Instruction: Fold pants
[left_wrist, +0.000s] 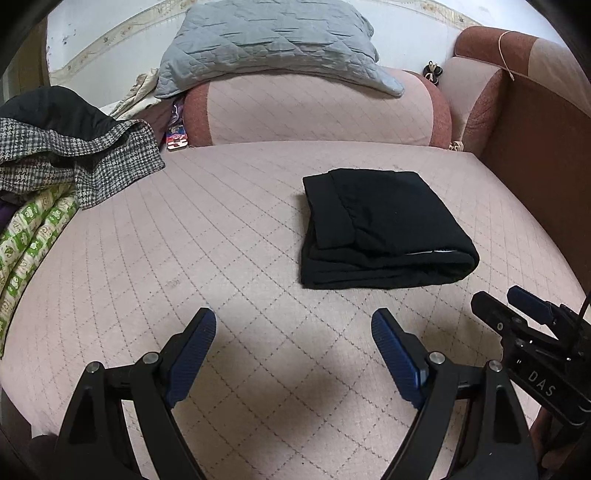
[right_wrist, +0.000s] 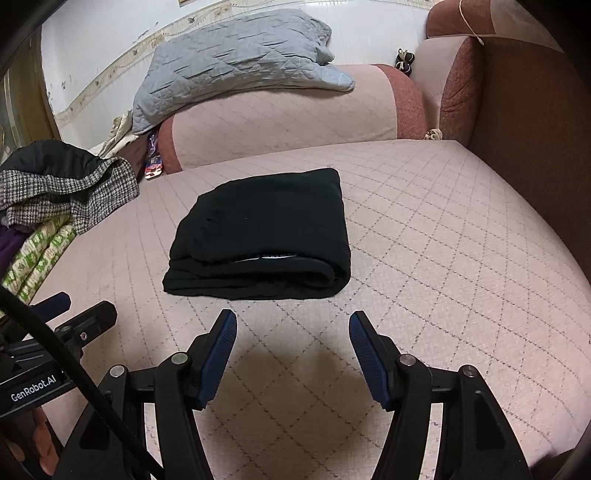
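black pants (right_wrist: 266, 229): soft, limp, light stack on sofa seat (right_wrist: 443, 240); best pinched at thick rolled near edge. left gripper (left_wrist: 293, 328), right gripper (right_wrist: 293, 328): fingers spread, empty.

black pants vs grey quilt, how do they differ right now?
The pants are black and plain; the quilt is light grey with stitched diamonds. The pants are folded into a neat, flat rectangle; the quilt is loosely draped and rumpled. The pants lie on the sofa seat; the quilt sits higher, on the back cushion. Neither tool touches either one.
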